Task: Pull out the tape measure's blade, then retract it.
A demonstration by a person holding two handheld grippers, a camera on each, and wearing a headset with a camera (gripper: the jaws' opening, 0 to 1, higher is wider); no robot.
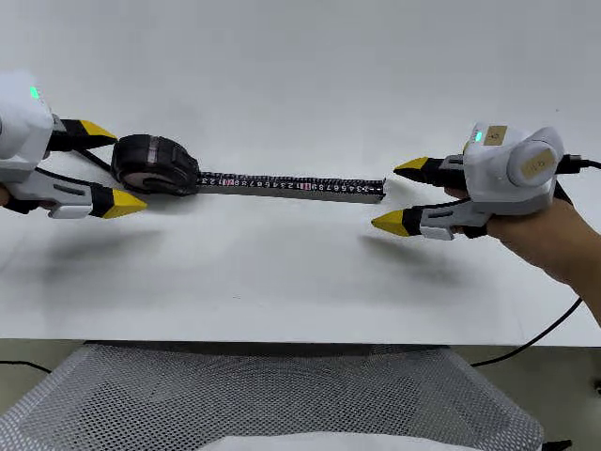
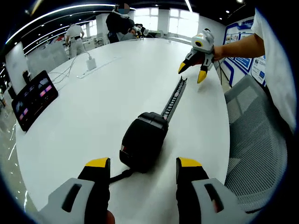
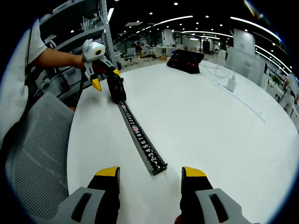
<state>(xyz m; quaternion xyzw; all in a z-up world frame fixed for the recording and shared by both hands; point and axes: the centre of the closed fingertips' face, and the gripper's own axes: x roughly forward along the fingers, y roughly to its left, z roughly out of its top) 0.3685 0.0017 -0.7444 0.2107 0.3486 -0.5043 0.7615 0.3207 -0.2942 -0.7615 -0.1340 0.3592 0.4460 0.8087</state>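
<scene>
A black tape measure case (image 1: 154, 165) lies on the white table (image 1: 300, 272) with its blade (image 1: 286, 184) drawn out to the right, flat on the surface. My left gripper (image 1: 117, 169) is open, its yellow-tipped fingers on either side of the case (image 2: 144, 140), not closed on it. My right gripper (image 1: 399, 193) is open just past the blade's end hook (image 1: 379, 191), not touching it. In the right gripper view the blade's end (image 3: 158, 167) lies between and just ahead of my right gripper (image 3: 150, 172). The other gripper (image 2: 192, 70) shows beyond the blade (image 2: 174, 97) in the left gripper view.
A grey mesh chair (image 1: 272, 399) sits below the table's front edge. A cable (image 1: 540, 334) trails off the right side. Farther across the table lie a dark tablet (image 2: 33, 98) and a white charger with cord (image 2: 89, 63). People stand at the far end.
</scene>
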